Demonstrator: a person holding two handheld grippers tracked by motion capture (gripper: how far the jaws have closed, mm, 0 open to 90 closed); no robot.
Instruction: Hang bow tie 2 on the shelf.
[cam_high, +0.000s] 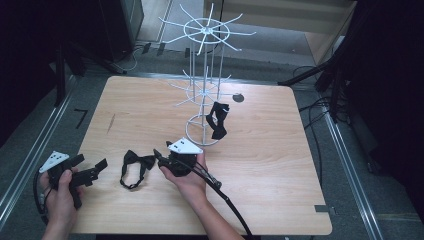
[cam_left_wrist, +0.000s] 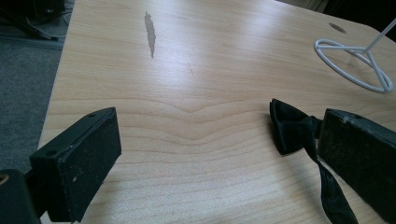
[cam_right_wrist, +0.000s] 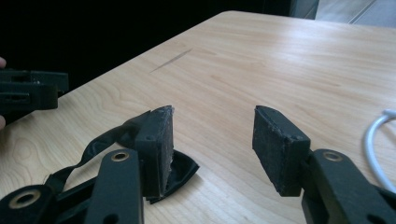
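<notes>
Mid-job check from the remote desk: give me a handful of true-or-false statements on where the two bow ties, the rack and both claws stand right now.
1. One bow tie hangs on the white wire rack. True.
2. The other bow tie lies flat on the table. True.
3. The right claw is clamped on that lying bow tie. False: its jaws stand apart with bare wood between them, the tie beside and under one jaw.
4. The left claw is shut. False: it is wide open, nothing between its jaws.
5. The rack has tipped over. False: it stands upright on its ring base.
</notes>
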